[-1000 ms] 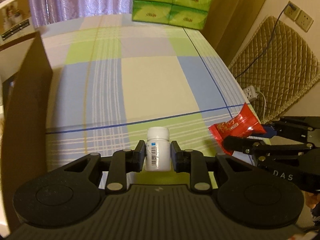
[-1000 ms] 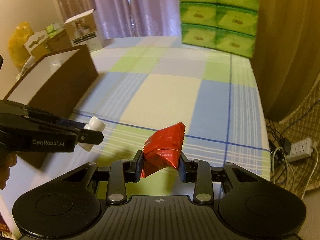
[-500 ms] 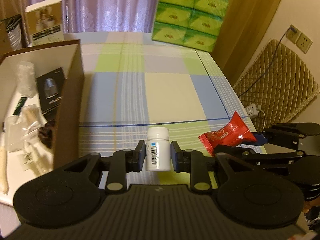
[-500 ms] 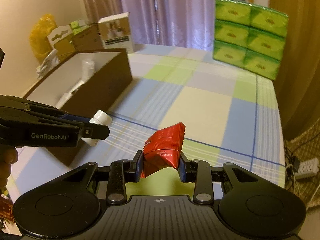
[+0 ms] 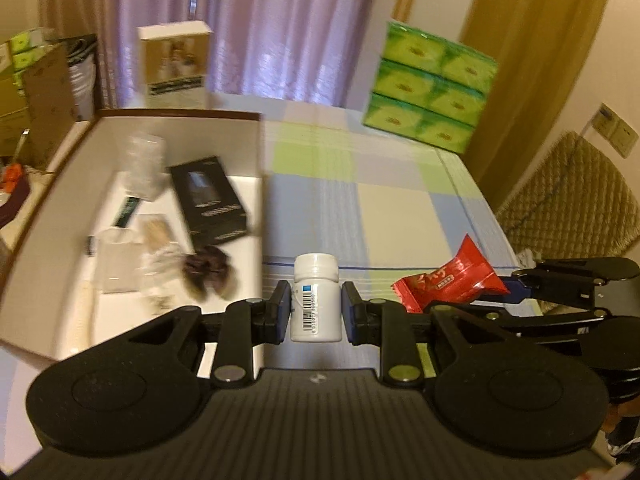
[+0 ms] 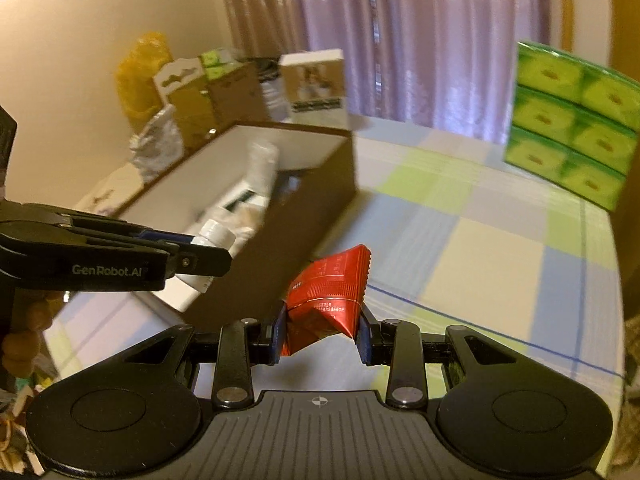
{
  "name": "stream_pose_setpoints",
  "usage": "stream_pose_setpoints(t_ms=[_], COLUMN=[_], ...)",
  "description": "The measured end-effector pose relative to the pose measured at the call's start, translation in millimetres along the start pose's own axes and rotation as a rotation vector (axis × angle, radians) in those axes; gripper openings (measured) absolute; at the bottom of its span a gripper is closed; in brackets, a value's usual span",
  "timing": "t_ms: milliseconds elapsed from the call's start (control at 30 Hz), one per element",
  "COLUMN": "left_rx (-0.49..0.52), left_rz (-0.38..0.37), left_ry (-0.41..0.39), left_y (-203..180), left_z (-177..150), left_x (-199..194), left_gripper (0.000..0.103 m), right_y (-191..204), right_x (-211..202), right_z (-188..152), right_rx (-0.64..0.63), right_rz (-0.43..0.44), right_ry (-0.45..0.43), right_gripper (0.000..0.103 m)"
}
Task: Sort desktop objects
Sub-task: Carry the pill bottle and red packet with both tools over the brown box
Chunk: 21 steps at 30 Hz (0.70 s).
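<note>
My left gripper (image 5: 316, 312) is shut on a white pill bottle (image 5: 316, 300) with a barcode label, held upright above the right wall of the brown box. That bottle (image 6: 212, 236) and the left gripper (image 6: 200, 258) also show at the left of the right wrist view. My right gripper (image 6: 322, 334) is shut on a red snack packet (image 6: 328, 292), raised over the checked tablecloth. The packet (image 5: 448, 280) and the right gripper (image 5: 516, 292) appear at the right of the left wrist view. The brown box (image 5: 259, 152) with a white inside holds several items.
A stack of green tissue packs (image 5: 428, 88) stands at the table's far right. A tall carton (image 5: 176, 64) stands behind the box (image 6: 344, 184). Cardboard boxes and bags (image 6: 188, 92) crowd the far left. A quilted chair (image 5: 568, 196) is beyond the table's right edge.
Both grippers have risen and swung left toward the brown box, each keeping its object. The box's inside has come into full view.
</note>
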<state>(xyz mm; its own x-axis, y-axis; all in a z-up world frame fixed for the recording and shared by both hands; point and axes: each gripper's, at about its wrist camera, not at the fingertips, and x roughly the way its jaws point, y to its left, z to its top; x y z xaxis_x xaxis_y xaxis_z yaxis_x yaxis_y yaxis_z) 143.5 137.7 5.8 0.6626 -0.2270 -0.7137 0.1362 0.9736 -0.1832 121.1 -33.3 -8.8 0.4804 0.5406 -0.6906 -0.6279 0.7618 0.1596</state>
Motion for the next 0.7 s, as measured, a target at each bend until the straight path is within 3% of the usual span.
stream_pose_setpoints(t_ms=[467, 700], left_rx=[-0.079, -0.065], left_rz=[0.156, 0.157], left_ry=[-0.043, 0.022], left_y=[108, 144], left_z=[13, 15], left_x=[-35, -19], left_gripper=[0.022, 0.022], right_y=[71, 90], right_x=[52, 94], right_z=[43, 53], right_rx=[-0.088, -0.116], right_rz=[0.124, 0.135], right_ry=[-0.006, 0.048], right_gripper=[0.032, 0.032])
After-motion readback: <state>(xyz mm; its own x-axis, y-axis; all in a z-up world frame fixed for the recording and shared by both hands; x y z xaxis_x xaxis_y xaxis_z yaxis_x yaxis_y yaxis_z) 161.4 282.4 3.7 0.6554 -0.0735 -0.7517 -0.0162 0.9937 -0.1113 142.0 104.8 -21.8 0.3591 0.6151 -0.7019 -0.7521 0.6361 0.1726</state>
